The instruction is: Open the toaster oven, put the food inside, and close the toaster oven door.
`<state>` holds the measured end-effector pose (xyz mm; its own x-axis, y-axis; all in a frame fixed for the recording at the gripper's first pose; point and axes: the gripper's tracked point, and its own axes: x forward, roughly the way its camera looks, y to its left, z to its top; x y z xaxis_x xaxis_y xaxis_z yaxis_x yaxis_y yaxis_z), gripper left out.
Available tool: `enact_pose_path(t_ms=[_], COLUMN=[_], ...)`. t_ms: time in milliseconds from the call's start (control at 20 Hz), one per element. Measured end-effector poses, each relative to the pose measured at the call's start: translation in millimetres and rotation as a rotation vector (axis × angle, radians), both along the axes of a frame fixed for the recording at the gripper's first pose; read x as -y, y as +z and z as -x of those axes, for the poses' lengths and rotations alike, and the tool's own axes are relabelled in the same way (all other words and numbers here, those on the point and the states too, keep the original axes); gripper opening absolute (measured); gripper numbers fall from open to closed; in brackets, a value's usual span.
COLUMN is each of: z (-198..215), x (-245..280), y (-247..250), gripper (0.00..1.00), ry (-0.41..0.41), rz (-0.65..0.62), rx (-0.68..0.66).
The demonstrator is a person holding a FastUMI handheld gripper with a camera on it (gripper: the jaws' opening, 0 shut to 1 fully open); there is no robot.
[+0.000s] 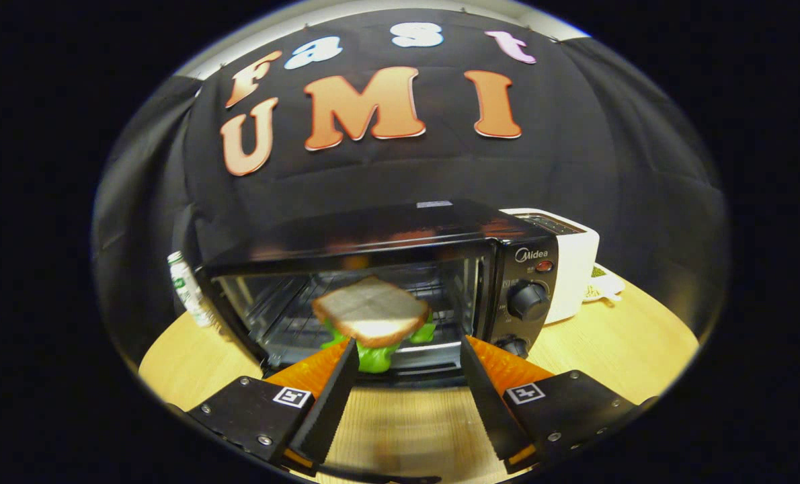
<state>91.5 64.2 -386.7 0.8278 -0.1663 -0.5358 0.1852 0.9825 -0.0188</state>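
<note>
Reaching out over the wooden table (615,349), the gripper (410,353) has its two black fingers spread wide apart. The left finger (333,396) and the right finger (487,396) both point ahead at the toaster oven (386,282). They are not squeezing anything. A wide gap of bare table shows between them.

The sandwich (372,314) is just ahead of the fingers, a little nearer the left one. It looks blurry. Its flat slice of bread faces up and tips a bit toward the fingers. The slice looks a little longer from side to side than from front to back. Green lettuce (376,356) sticks out from under the bread, and some hangs down near the left fingertip. It is hard to tell if that fingertip touches the lettuce. It is also hard to tell if the sandwich is resting on the oven yet.

The oven's front is open, and the wire rack (292,323) inside can be seen. The sandwich sits at the mouth of the oven. Black knobs (528,300) are on the oven's right side.

A white toaster (575,269) stands behind the oven on the right. A white bottle (188,289) stands on the left.
</note>
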Motion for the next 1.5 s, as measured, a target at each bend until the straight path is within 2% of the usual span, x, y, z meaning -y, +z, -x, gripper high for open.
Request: enact_pose_path(t_ms=[200,600,750,1250,1500], z=[45,126,150,141,130], x=[-20,-42,-41,-56,-61], y=[9,-19,-43,-81,-74], gripper=[0.96,0.96,0.96,0.96,0.98], ry=[0.12,0.178,0.172,0.171,0.164], rz=[0.047,-0.046,-0.063,-0.088,-0.07], rx=[-0.06,-0.219,-0.292,-0.386,-0.351])
